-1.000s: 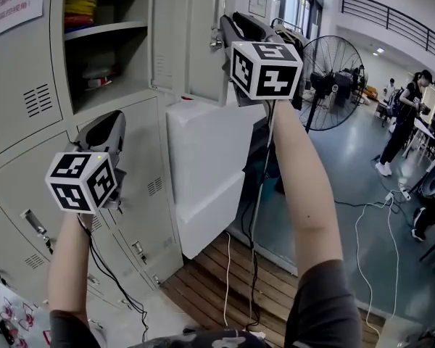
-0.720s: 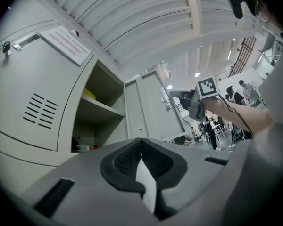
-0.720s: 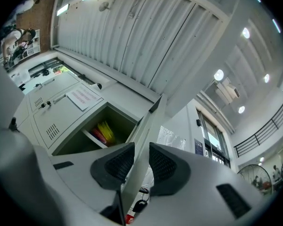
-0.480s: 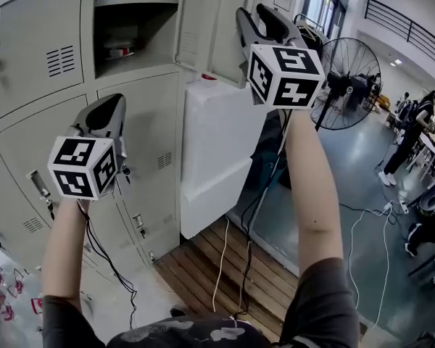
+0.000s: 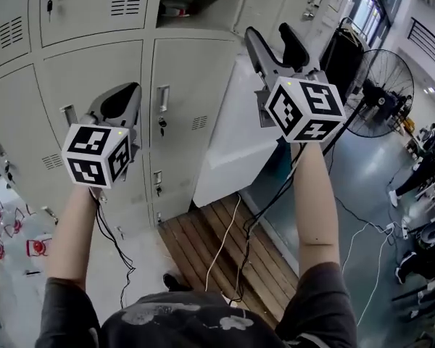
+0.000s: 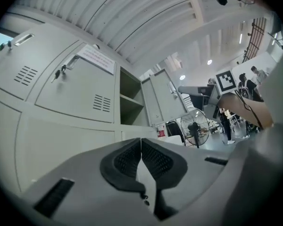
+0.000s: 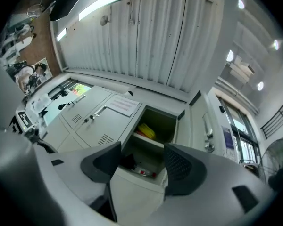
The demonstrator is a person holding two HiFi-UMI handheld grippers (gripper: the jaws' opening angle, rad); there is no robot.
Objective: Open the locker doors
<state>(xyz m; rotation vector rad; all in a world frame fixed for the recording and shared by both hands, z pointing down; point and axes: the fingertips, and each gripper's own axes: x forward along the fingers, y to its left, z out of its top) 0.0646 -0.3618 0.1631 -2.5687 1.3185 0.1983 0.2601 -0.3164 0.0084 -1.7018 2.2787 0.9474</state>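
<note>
The lockers (image 5: 87, 71) fill the wall ahead of both claws. One top locker (image 7: 153, 133) is open, above and ahead of the right claw (image 7: 141, 160), with its door (image 7: 200, 121) swung out to that claw's right. The doors under it are shut. The right claw's jaws have just been opening and are now wide apart with nothing between them. The left claw (image 6: 141, 144) has its jaws pressed together, empty, and is short of the lockers.

The shut door (image 5: 192, 78) between the two claws and a little beyond them looks like the next one to open. To do it well, bring the wide right claw squarely onto the small handle (image 5: 163, 97) at that door's left edge and close firmly. Then pull in an arc about the far edge, not straight back. Mind the key (image 5: 160, 125) just under the handle.

Only the head view shows these lower doors, the handle and the key. Only the right gripper view shows the yellow stack (image 7: 146, 132) on the open locker's shelf.
</note>
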